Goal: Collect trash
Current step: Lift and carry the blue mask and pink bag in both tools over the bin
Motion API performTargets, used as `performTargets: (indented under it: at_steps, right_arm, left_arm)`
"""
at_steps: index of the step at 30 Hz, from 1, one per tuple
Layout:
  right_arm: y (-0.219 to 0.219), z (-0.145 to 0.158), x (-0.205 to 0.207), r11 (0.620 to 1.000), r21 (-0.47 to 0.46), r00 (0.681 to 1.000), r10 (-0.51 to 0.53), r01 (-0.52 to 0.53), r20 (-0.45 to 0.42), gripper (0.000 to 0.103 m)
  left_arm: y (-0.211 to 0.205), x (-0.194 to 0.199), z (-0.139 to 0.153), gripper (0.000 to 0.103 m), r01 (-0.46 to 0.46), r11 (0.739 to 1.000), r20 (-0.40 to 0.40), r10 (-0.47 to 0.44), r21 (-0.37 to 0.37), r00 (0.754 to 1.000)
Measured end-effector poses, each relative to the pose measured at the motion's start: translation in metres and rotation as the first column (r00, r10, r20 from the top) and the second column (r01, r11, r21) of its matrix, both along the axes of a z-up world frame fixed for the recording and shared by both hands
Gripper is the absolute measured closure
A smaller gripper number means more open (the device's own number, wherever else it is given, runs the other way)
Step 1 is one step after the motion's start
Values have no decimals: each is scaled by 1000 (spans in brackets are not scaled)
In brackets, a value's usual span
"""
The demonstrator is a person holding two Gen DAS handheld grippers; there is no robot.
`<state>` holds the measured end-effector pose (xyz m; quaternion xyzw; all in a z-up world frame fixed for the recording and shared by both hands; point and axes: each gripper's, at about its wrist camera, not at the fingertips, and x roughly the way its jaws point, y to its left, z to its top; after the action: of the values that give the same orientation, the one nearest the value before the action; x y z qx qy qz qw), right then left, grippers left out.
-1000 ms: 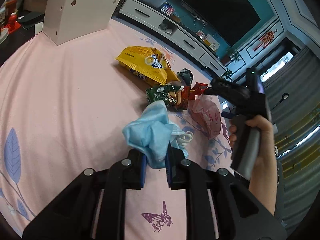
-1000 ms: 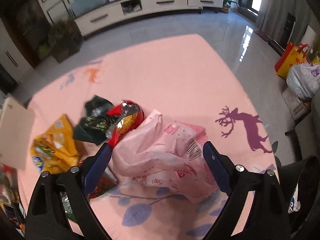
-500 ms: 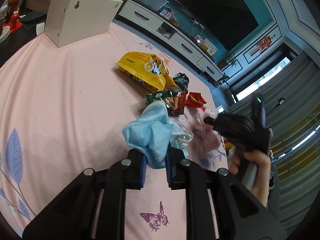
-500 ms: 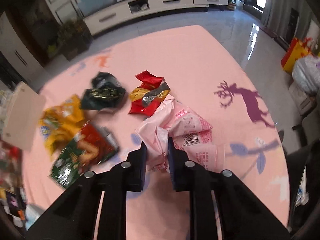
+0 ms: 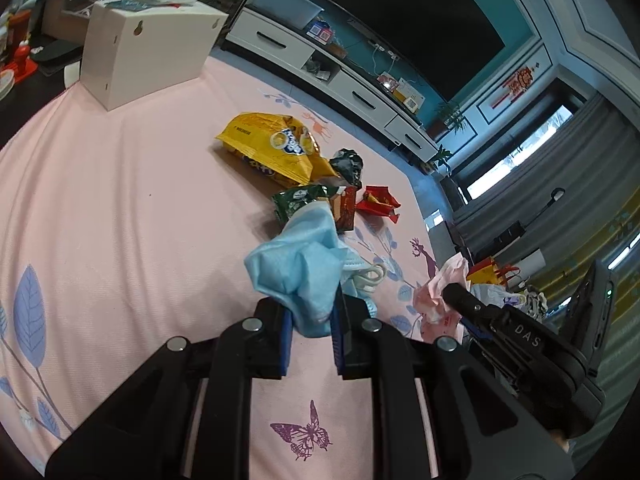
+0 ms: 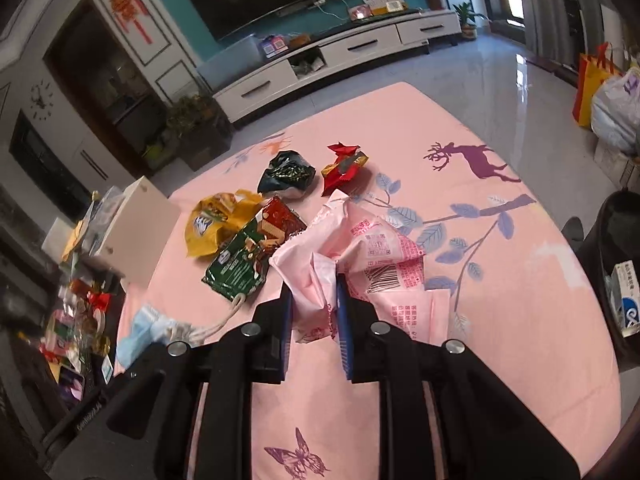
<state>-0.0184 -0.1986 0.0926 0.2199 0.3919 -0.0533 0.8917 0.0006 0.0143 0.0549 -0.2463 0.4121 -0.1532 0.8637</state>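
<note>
Pinching a bunched, soft, pale-blue face mask [image 5: 298,276], the left claw [image 5: 310,320] has its blue pads clamped on the fabric's lower fold; the mask stands up from the pads, crumpled, its white ear loop [image 5: 370,276] curling off to the right; the right claw [image 6: 314,312] is clenched on a thin, crinkled pink plastic wrapper [image 6: 372,256], barcode face up, its loose end fanning away from the pads over the table [image 6: 500,304]; the jaws closed within the last second and the film is gathered between them; in the left view this wrapper hangs at the table's right edge. Beyond them, on the pink printed cloth, lie a flat glossy green-and-red snack packet [image 6: 252,256], long axis running diagonally away from the right claw; a puffed yellow chip bag [image 5: 272,150], long axis left to right; a crumpled dark foil wrapper [image 6: 286,174]; a small twisted red wrapper [image 6: 344,162]; a white box [image 5: 148,56] stands at the far left corner.
</note>
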Motion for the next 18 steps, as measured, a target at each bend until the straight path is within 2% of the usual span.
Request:
performTargets:
  at_steps: [13,18]
  right_arm:
    - [-11,23,-23,1000,-6,997,-18,18,81,80]
    - [-18,37,-38,999,-23,992,-32,35,124,78]
  left_arm:
    - [-33,-15,18,87,57,990,88,-68,129,994]
    - [-42,-20,26,87,76,988,116,-92,137,989]
